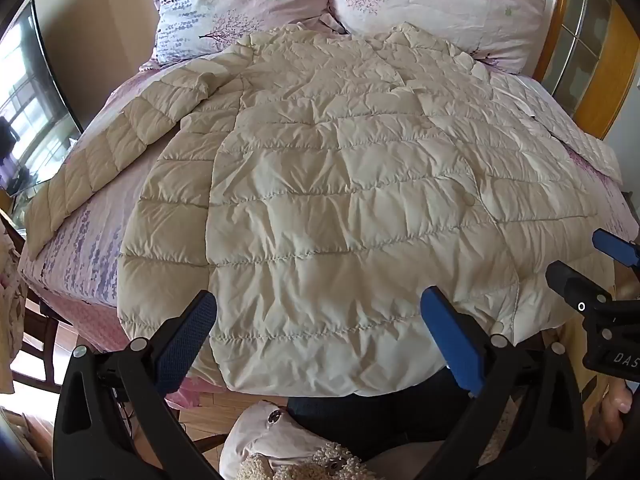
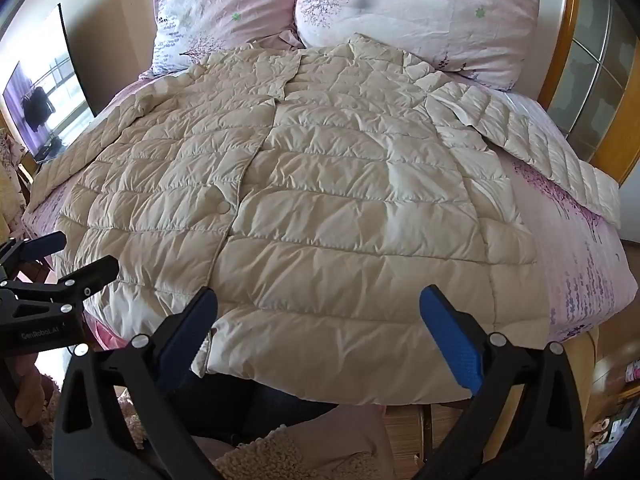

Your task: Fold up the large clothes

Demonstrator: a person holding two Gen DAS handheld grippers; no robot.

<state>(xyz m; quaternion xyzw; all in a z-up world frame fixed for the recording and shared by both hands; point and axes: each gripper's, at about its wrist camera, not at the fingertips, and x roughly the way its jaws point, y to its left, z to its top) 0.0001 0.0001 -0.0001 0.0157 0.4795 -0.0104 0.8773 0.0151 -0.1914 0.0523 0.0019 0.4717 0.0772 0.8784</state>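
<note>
From the left wrist camera, a big cream puffy quilted coat [image 1: 340, 184] lies flat and spread out on a bed with a pink flowery sheet [image 1: 86, 248]. The coat's bottom edge hangs a little over the near edge of the bed. One long sleeve [image 1: 100, 160] stretches out to the left side, almost to the bed's edge. Two soft pink flowery pillows [image 1: 436, 4] sit at the far end, just past the coat's collar. The left gripper [image 1: 318, 320] hangs above the bottom edge of the coat, its blue bumpy fingers [image 1: 452, 340] spread wide with nothing between them. A strip of bare sheet shows left of the coat. The right gripper [image 1: 600, 268] peeks in at the right edge.

From the right wrist camera, the same coat fills most of the bed, with its front flap and a round button [image 2: 222, 208] down the middle. The other sleeve [image 2: 532, 148] lies out to the right, close to the wooden headboard frame [image 2: 616, 140]. The right gripper [image 2: 318, 320] floats over the coat's bottom edge, spread wide and holding nothing. The left gripper shows at the left edge; its far tips are hard to see there. A dark flat screen [image 2: 48, 88] stands on the left.
</note>
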